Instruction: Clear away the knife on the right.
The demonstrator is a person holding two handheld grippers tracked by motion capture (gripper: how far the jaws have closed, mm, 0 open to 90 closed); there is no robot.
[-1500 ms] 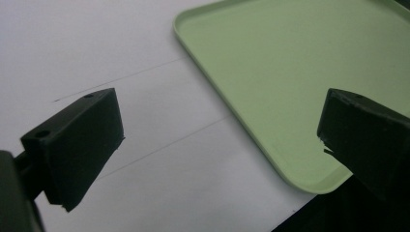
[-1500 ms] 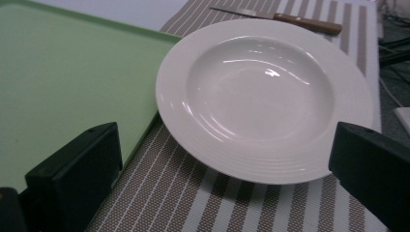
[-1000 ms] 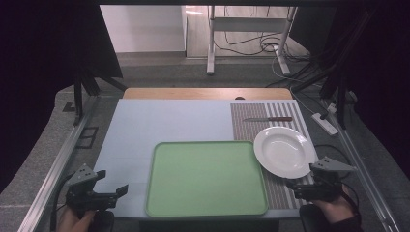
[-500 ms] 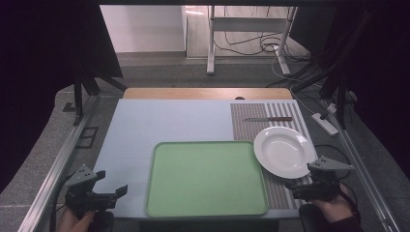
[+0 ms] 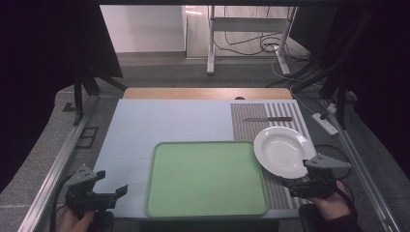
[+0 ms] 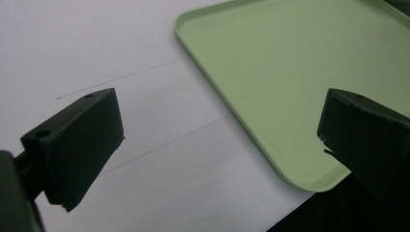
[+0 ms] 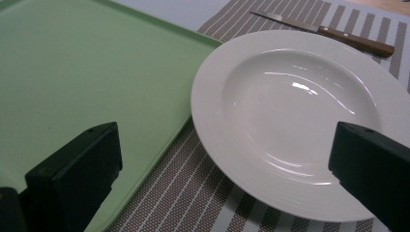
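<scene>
**Both grippers wide open, plate just ahead of the right one**

My right gripper (image 5: pixel 290 182) sits at the near right edge of the table, jaws spread wide and holding nothing. The white plate (image 5: pixel 283 151) lies just ahead of it on the striped mat (image 5: pixel 285 193), its rim beside the green tray (image 5: pixel 205 178). A knife (image 5: pixel 268 119) rests beyond the plate. My left gripper (image 5: pixel 113 193) hovers gaping and empty near the tray's near left corner
</scene>
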